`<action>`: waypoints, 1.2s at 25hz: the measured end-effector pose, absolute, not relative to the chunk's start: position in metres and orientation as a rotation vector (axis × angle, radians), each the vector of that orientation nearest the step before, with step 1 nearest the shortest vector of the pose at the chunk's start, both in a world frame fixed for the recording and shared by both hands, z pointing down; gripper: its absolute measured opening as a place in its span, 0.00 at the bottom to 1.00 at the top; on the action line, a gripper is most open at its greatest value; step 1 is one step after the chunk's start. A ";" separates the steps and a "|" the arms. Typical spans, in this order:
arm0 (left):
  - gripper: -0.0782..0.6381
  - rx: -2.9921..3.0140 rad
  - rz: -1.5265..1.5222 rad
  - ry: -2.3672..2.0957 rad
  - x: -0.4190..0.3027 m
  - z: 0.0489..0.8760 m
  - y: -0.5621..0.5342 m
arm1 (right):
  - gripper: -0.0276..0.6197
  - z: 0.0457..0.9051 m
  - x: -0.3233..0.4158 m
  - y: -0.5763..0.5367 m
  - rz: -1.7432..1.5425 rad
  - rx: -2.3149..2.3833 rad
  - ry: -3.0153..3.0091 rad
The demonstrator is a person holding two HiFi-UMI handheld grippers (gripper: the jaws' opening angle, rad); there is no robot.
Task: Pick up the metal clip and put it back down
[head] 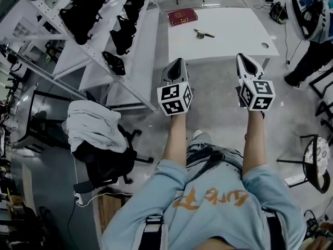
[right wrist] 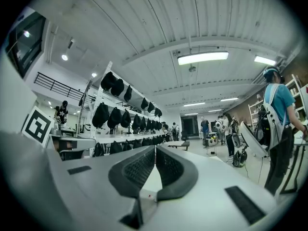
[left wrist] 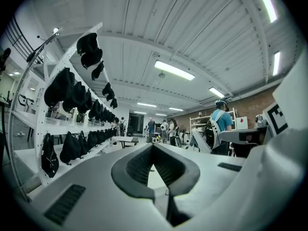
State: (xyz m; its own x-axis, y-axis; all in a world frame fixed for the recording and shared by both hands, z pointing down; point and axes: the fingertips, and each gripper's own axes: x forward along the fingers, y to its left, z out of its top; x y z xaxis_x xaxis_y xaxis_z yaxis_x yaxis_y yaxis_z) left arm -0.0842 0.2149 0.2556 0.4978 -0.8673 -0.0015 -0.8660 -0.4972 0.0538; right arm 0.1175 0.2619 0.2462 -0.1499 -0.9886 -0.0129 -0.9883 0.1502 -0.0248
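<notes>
The metal clip (head: 203, 34) lies on the white table (head: 234, 40) ahead, dark and thin, well beyond both grippers. My left gripper (head: 178, 62) is held over the floor short of the table's near edge, jaws shut with nothing between them. My right gripper (head: 242, 58) hovers at the near edge of the table, also shut and empty. In the left gripper view the left gripper (left wrist: 153, 146) points level across the room; the right gripper (right wrist: 155, 147) does the same in its own view. The clip shows in neither gripper view.
A red book (head: 182, 16) lies at the table's far left corner. White racks (head: 106, 40) hung with black bags run along the left. An office chair with a white cloth (head: 93, 124) stands lower left, a stool (head: 315, 158) at right. A person (right wrist: 276, 124) stands to the right.
</notes>
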 end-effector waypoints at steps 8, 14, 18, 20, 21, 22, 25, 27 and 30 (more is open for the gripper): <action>0.12 2.656 -0.133 -1.595 -0.085 0.239 0.189 | 0.09 0.235 0.129 0.245 0.038 -2.009 2.380; 0.12 2.679 -0.176 -1.592 -0.076 0.228 0.158 | 0.09 0.228 0.142 0.220 0.072 -2.010 2.366; 0.12 2.680 -0.178 -1.573 -0.065 0.231 0.126 | 0.09 0.234 0.149 0.192 0.063 -2.018 2.373; 0.12 2.691 -0.156 -1.554 -0.058 0.236 0.110 | 0.09 0.239 0.155 0.177 0.038 -2.024 2.362; 0.12 2.697 -0.144 -1.546 -0.054 0.238 0.102 | 0.09 0.242 0.158 0.168 0.027 -2.027 2.355; 0.12 2.698 -0.135 -1.540 -0.052 0.241 0.092 | 0.09 0.244 0.160 0.159 0.017 -2.029 2.351; 0.12 2.679 -0.104 -1.528 -0.048 0.254 0.062 | 0.09 0.255 0.160 0.130 -0.014 -2.030 2.363; 0.12 2.655 -0.082 -1.519 -0.045 0.265 0.039 | 0.09 0.264 0.160 0.106 -0.041 -2.032 2.379; 0.12 2.630 -0.046 -1.500 -0.038 0.279 0.006 | 0.09 0.276 0.162 0.073 -0.089 -2.038 2.392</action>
